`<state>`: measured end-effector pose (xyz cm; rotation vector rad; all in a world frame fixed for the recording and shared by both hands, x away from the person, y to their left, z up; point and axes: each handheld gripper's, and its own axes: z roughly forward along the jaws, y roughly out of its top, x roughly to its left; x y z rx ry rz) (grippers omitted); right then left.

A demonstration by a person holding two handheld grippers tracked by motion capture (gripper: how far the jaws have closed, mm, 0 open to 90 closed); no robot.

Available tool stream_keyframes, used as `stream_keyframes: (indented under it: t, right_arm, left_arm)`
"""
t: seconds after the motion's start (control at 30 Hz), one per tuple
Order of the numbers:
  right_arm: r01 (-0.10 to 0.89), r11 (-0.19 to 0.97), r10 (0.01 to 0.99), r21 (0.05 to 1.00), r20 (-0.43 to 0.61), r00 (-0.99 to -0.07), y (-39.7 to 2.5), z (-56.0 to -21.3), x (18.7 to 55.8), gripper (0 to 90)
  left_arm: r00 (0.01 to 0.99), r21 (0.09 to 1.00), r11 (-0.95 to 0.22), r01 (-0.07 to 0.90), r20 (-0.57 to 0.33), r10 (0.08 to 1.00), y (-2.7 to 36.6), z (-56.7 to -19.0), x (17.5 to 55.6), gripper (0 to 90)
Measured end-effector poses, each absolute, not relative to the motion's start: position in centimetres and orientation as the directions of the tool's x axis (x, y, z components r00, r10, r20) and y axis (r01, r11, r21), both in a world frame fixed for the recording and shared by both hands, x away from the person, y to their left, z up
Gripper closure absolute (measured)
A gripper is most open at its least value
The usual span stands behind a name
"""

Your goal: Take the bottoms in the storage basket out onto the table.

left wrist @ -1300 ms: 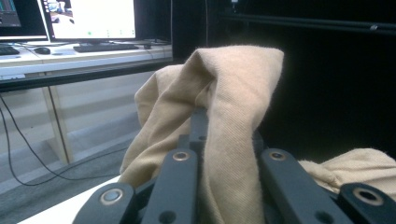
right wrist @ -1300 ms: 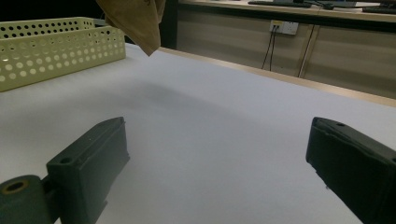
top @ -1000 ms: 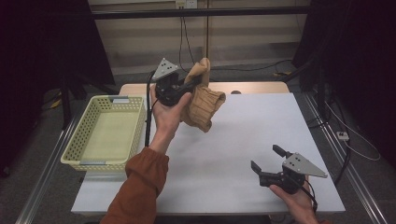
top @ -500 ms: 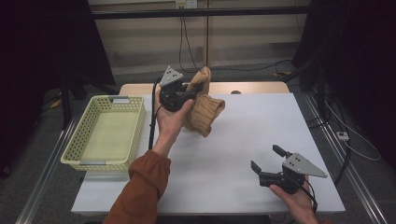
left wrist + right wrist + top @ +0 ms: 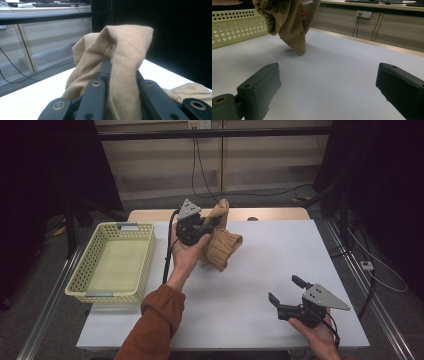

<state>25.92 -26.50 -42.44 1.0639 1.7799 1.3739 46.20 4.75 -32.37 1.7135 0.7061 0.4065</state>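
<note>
— Held where? Clamped in the left gripper (image 5: 204,226), lifted over the table's (image 5: 260,270) far side, right of the basket (image 5: 114,262). Tan cloth (image 5: 220,244) draped over the jaws, lower end hanging just above the tabletop.

— Handling? Soft, light, floppy knit; likely to sag and swing, not slip. Nothing fragile.

— Best hold? Probably a bunched fold or the ribbed edge, pinched deep for a sure bite.

— Right gripper (image 5: 287,296)? Spread wide, empty, resting low at the near right, well apart from the cloth.
</note>
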Motion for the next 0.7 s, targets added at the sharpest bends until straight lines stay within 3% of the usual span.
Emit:
stream_keyframes:
  t: [0.7]
  right_arm:
    - [0.215,0.126,0.885,0.968,-0.011,-0.465,-26.5,-42.4,25.9,5.4]
  left_arm:
    - [0.759,0.927,-0.220,0.303,-0.095,0.644,4.3,-36.5,46.4,80.9]
